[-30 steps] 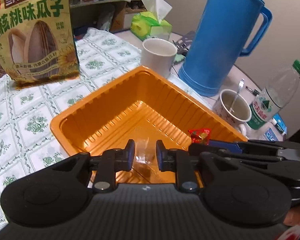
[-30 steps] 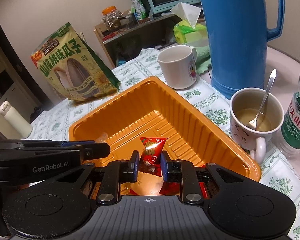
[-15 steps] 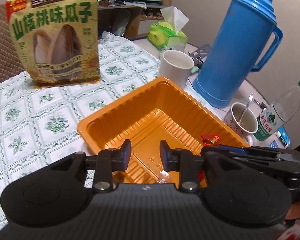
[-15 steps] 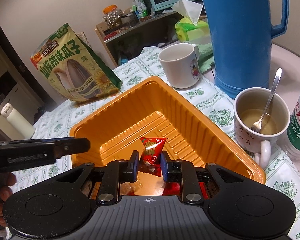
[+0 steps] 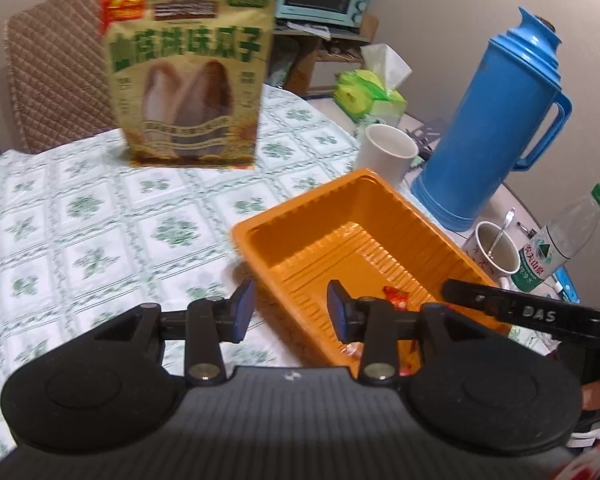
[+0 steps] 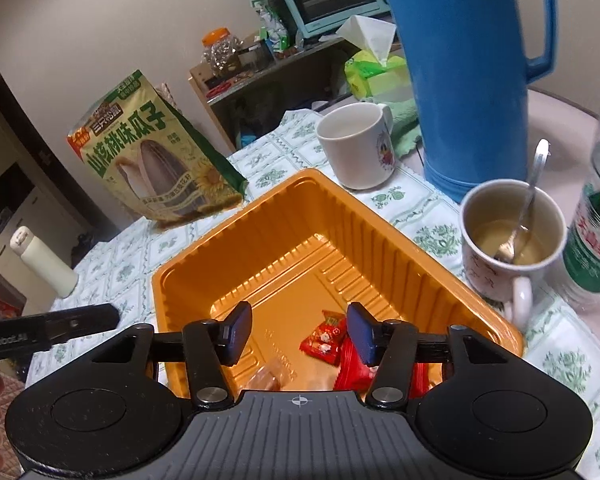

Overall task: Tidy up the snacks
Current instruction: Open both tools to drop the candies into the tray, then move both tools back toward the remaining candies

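Observation:
An orange plastic tray sits on the patterned tablecloth. On its floor lie a small red wrapped candy, more red packets and a clear-wrapped sweet. My right gripper hangs over the tray's near end; its jaws are opening and nothing is between them. My left gripper is at the tray's left rim, jaws opening and empty. The right tool's finger crosses the left wrist view.
A green sunflower-seed bag stands behind the tray. A white mug, a blue thermos, a mug with a spoon, a water bottle and a tissue pack crowd the right side. A white flask stands left.
The right gripper let go of the red candy, which now lies on the tray floor. The left gripper released the clear-wrapped sweet, opened wider and drew back leftwards and up from the tray.

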{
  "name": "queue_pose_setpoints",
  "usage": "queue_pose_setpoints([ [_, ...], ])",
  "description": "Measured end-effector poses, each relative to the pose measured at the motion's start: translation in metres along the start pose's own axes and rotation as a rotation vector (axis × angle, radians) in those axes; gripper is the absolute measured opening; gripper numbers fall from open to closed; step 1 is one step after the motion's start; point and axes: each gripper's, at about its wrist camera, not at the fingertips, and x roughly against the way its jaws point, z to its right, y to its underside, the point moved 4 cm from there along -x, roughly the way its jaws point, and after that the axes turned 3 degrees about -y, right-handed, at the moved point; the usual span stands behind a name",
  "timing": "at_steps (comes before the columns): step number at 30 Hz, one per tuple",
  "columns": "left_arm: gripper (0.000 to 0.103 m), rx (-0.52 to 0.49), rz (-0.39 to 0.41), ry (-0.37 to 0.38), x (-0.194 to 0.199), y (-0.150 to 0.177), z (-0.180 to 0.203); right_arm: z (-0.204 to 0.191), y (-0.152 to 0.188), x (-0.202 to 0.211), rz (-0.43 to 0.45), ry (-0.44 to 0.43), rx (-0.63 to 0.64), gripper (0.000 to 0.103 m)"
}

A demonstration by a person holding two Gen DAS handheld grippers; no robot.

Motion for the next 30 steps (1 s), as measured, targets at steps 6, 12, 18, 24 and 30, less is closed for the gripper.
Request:
queue_pose_setpoints([
  [6,0.045,0.053,0.021,-0.049,0.034,0.015,-0.034,-0.001,0.014,0.024,0.011,0.0,-0.021,0.055],
  [12,0.047,0.082,0.029,-0.107,0.066,0.035,-0.068,-0.01,0.033,0.052,0.032,0.007,-0.024,0.056],
  [18,0.047,0.079,0.018,-0.14,0.09,0.063,-0.09,-0.026,0.055,0.076,0.043,0.008,-0.021,0.056],
  [24,0.047,0.073,0.002,-0.151,0.106,0.088,-0.104,-0.046,0.08,0.097,0.039,0.012,-0.006,0.056],
  [30,0.047,0.064,-0.017,-0.143,0.117,0.11,-0.114,-0.066,0.107,0.109,0.01,0.004,0.018,0.056],
])
